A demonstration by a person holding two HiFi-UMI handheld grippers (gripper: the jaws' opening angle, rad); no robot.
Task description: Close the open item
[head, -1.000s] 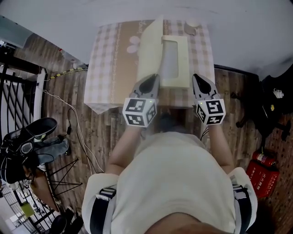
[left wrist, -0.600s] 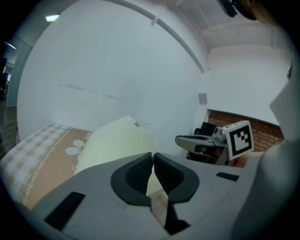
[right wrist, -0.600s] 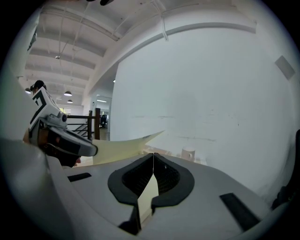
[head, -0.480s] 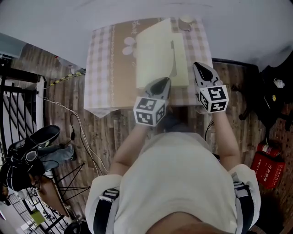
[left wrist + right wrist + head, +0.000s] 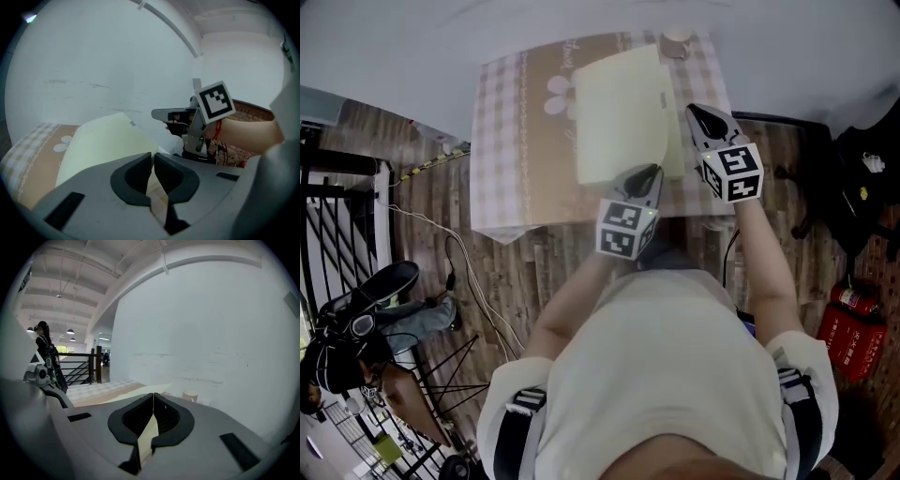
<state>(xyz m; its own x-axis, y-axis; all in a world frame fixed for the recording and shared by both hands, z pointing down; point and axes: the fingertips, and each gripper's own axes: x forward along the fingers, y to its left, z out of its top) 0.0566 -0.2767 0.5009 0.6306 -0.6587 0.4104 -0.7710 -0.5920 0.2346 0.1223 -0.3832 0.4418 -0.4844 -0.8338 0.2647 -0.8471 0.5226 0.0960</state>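
Note:
A pale yellow box (image 5: pixel 619 112) lies on the checked tablecloth (image 5: pixel 502 141), and its lid (image 5: pixel 103 145) leans low over the tray, with only a narrow gap showing on the right side. My left gripper (image 5: pixel 653 174) is shut and empty, its tip at the lid's near right corner; whether it touches the lid I cannot tell. On the box's right side my right gripper (image 5: pixel 695 113) is also shut with nothing in it. In the left gripper view my own jaws (image 5: pixel 153 157) meet, and the right gripper (image 5: pixel 159 114) hovers beyond the lid. The right gripper (image 5: pixel 153 397) points over the lid's edge (image 5: pixel 140 390).
A small cup (image 5: pixel 676 37) stands at the table's far edge, behind the box. Red fire extinguishers (image 5: pixel 848 333) and dark gear (image 5: pixel 862 178) sit on the floor at the right. Cables (image 5: pixel 455 272), shoes and a black railing (image 5: pixel 337 187) are at the left. A white wall is beyond the table.
The lid has swung from standing upright at the box's left down over the tray. My left gripper moved right and lower with it; the right gripper slid further along the box's side.

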